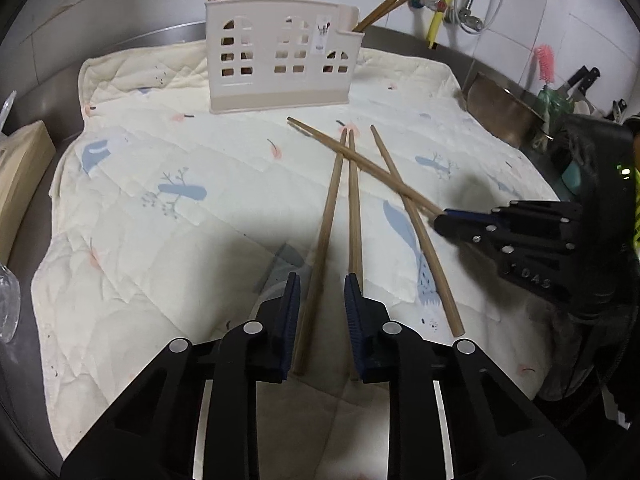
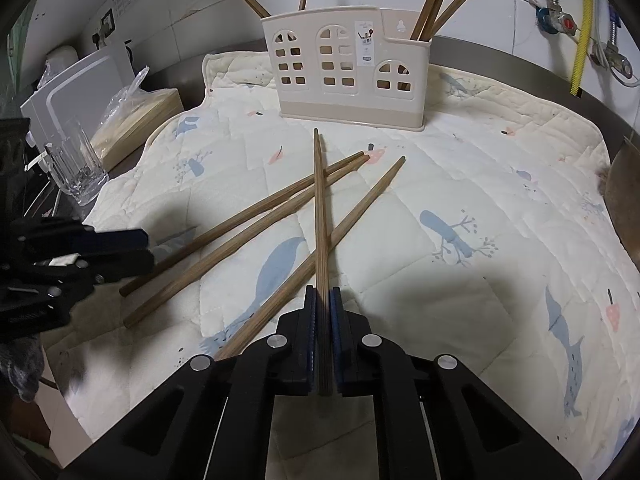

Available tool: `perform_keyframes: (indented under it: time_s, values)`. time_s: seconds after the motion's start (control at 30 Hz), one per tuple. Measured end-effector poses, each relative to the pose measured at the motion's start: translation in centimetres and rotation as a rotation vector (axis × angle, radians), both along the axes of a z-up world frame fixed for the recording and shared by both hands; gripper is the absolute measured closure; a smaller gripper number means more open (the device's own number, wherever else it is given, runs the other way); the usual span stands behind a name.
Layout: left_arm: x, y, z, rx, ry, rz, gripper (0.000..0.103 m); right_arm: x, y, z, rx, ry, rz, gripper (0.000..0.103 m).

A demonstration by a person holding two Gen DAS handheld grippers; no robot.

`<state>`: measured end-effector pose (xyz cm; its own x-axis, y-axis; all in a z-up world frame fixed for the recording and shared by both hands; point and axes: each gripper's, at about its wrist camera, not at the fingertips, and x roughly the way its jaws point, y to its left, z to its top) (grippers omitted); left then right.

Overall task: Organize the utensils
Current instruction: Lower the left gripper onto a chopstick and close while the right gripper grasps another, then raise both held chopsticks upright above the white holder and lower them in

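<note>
My right gripper [image 2: 323, 300] is clamped on one chopstick [image 2: 320, 216], which crosses over three loose chopsticks [image 2: 248, 236] on the quilted cloth [image 2: 460, 184]. My left gripper [image 1: 322, 288] hangs spread apart above two of them, before the holder [image 2: 348, 76].

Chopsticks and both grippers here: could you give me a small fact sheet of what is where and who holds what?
right gripper: shut on one chopstick, which crosses over the others
left gripper: open, fingers either side of one loose chopstick
loose chopsticks: three on the quilted cloth
holder: beige, house-shaped, upright at the far side of the cloth, several chopsticks already in it
drinking glass: beside the cloth, left in the right wrist view
</note>
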<state>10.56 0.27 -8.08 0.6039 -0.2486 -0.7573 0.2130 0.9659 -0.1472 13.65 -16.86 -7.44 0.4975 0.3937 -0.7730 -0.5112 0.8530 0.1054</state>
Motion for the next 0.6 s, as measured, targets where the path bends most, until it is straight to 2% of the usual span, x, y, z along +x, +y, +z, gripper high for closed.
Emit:
perform_keyframes:
  time_s: [0.3, 0.6]
  values:
    - [1.0, 0.1, -1.2, -0.003, 0.042, 0.012, 0.088, -0.6, -0.7, 1.9, 0.023, -0.055, -0.007, 0.096]
    - [1.1, 0.0, -1.2, -0.003, 0.04, 0.024, 0.095, -1.1, -1.3, 5.2, 0.059, -0.137, -0.015, 0.096]
